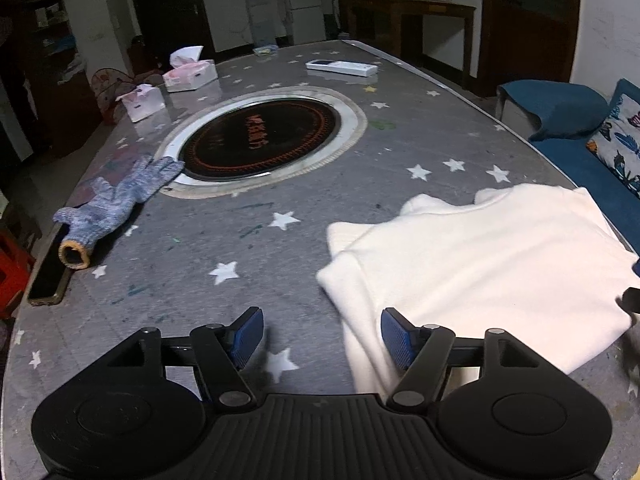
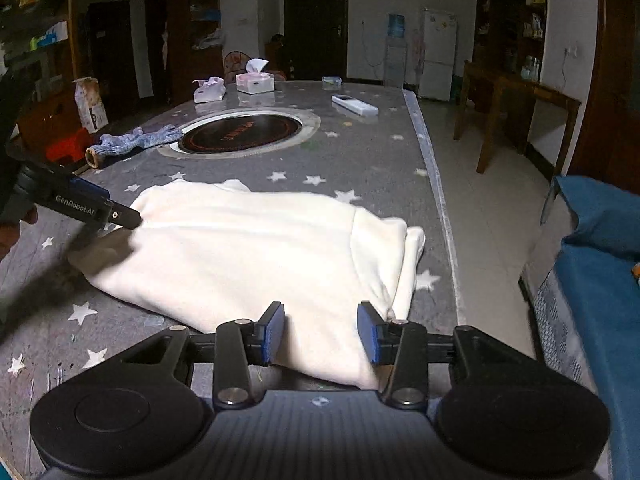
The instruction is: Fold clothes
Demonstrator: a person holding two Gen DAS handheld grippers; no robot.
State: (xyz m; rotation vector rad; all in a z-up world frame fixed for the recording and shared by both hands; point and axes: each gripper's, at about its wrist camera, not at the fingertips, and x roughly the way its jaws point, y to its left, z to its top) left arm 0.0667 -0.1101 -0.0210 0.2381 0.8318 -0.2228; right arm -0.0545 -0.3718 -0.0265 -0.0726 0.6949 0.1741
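Note:
A white garment lies folded on the grey star-patterned table, near its right edge. My left gripper is open at the garment's near left corner, its right pad over the cloth and its left pad over bare table. In the right wrist view the garment spreads across the middle. My right gripper is open with the garment's near edge between its blue pads. The left gripper shows there at the garment's left side.
A blue knit glove and a phone lie at the left table edge. A round black hotplate sits mid-table. Tissue boxes and a white remote lie farther back. A blue sofa stands right of the table.

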